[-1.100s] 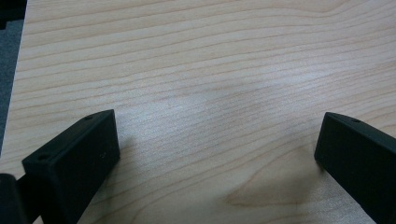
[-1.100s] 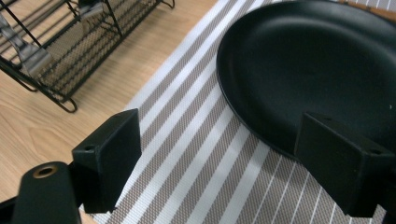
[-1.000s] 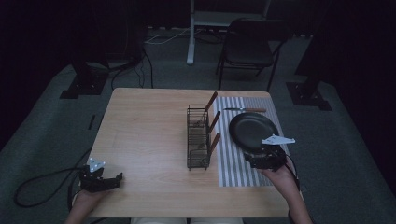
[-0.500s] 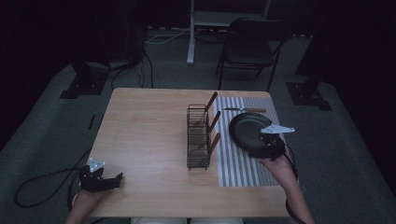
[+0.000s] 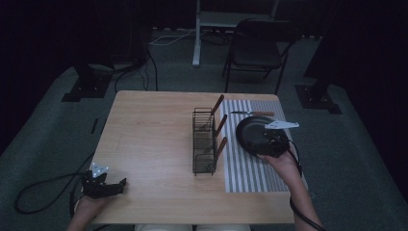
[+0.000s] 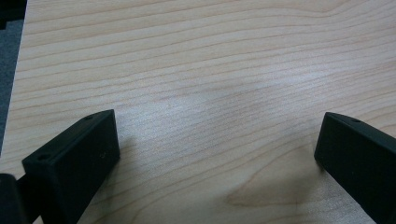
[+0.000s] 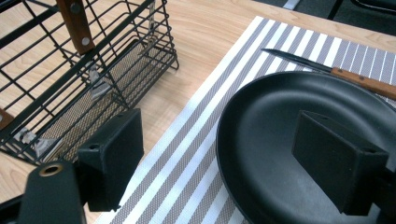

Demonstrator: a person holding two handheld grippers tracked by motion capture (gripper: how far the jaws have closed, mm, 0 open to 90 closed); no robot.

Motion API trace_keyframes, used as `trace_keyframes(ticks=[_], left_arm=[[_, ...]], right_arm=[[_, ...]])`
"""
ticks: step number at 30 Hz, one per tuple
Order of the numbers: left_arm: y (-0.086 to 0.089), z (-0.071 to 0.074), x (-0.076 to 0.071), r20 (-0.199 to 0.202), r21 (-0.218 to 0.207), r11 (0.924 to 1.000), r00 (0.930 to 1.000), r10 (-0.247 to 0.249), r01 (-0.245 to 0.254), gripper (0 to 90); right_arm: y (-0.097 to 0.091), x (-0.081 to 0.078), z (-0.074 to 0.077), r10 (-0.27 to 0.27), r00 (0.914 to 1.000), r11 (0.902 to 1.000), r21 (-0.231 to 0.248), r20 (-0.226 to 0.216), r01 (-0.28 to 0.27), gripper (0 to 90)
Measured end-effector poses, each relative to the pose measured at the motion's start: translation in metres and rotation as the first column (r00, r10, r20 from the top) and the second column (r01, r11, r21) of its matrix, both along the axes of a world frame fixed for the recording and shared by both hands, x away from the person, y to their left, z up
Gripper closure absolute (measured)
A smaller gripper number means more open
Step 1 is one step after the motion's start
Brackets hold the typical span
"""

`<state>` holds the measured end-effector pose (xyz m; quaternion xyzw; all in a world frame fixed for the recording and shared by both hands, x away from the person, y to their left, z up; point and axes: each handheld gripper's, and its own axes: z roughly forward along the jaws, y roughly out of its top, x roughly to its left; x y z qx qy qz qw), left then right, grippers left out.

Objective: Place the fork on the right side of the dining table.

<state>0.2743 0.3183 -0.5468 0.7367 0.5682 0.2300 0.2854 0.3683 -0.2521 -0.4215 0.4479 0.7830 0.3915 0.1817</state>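
The right gripper (image 7: 219, 158) hovered, jaws spread wide, astride the near rim of a round black non-stick pan (image 7: 299, 154) lying on a grey-and-white striped placemat (image 7: 187, 154). The step looked like an approach to grasp; next, the jaws needed lowering and closing on the rim. The left gripper (image 6: 215, 158) rested wide apart on the pale wooden table (image 6: 210, 60).

My left gripper (image 5: 103, 184) is a black block with a small grey three-cornered plate on top and a black cable looping off to the left. My right gripper (image 5: 274, 143) is black too, topped by a larger pale grey plate, its cable trailing near my forearm. My jaws are square black blocks, each with a small round hole.
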Motion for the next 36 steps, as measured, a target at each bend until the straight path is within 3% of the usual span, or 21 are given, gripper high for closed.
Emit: trace_keyframes(ticks=[36], left_arm=[[0.0,0.0,0.0,0.001,-0.001,1.0,1.0,0.0,0.0,0.0]], right_arm=[[0.041,0.058,0.03,0.02,0.9996,0.9993,0.032,0.019,-0.021,19.1]])
